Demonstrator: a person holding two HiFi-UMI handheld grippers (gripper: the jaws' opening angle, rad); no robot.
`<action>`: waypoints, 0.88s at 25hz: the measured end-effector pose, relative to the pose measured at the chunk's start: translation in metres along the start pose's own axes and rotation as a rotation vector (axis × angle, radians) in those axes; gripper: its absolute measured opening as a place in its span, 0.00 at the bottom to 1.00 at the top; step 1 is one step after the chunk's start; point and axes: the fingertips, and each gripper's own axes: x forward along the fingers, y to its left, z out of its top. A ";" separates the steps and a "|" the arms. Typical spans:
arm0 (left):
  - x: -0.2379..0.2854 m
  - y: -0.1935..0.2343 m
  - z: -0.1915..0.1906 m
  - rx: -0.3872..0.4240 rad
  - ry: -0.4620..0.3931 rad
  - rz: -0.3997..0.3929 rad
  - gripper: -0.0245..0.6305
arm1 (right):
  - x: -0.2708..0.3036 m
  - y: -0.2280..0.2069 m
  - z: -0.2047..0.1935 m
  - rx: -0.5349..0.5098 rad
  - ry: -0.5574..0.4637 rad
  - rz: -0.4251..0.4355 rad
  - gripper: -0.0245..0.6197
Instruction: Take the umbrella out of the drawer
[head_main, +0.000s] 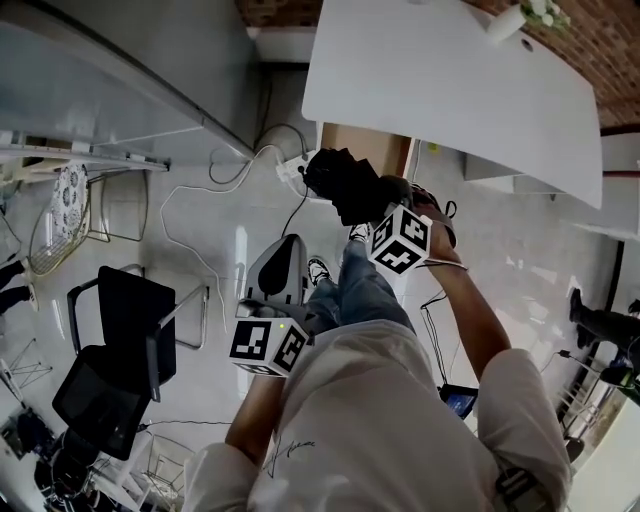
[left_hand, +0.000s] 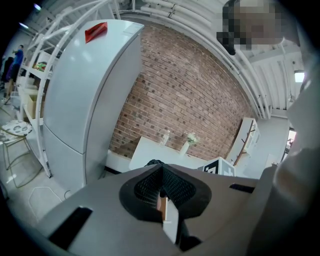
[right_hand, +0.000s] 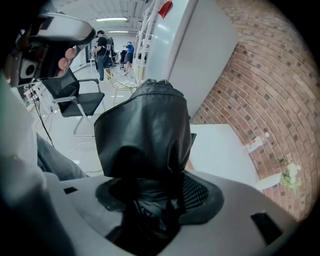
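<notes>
Your right gripper (right_hand: 150, 195) has a firm hold on the umbrella (right_hand: 145, 130). Its jaws are spread wide by the bundle pinched between them, and the black folded bulk sticks out past the fingertips.

Beyond that gripper lies the white table (head_main: 450, 80). Under the table's near edge, just past the umbrella, is a brown opening that looks like the drawer (head_main: 365, 148). The umbrella hangs over the floor (head_main: 230, 230) on your side of the opening, so I judge it already lifted out.

Expect the umbrella to be light but awkward. It has a soft, slick fabric sleeve over a stiff core, so the cloth can slide or bunch under the pads. The jaws appear to have it near one end, with most of its length overhanging. A hold nearer the middle, on the firm shaft and not on loose folds, would swing less.

Your left gripper (left_hand: 162, 192) has its jaws together with nothing between them. It sits nearer your body, well apart from the umbrella.
</notes>
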 end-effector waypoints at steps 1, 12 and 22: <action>-0.002 0.000 0.001 0.003 -0.003 -0.001 0.06 | -0.004 0.001 0.001 0.012 -0.005 -0.004 0.44; -0.022 0.000 0.015 0.052 -0.024 -0.028 0.06 | -0.050 0.003 0.008 0.153 -0.078 -0.048 0.44; -0.040 -0.003 0.022 0.061 -0.058 -0.045 0.06 | -0.095 0.009 0.013 0.277 -0.166 -0.084 0.44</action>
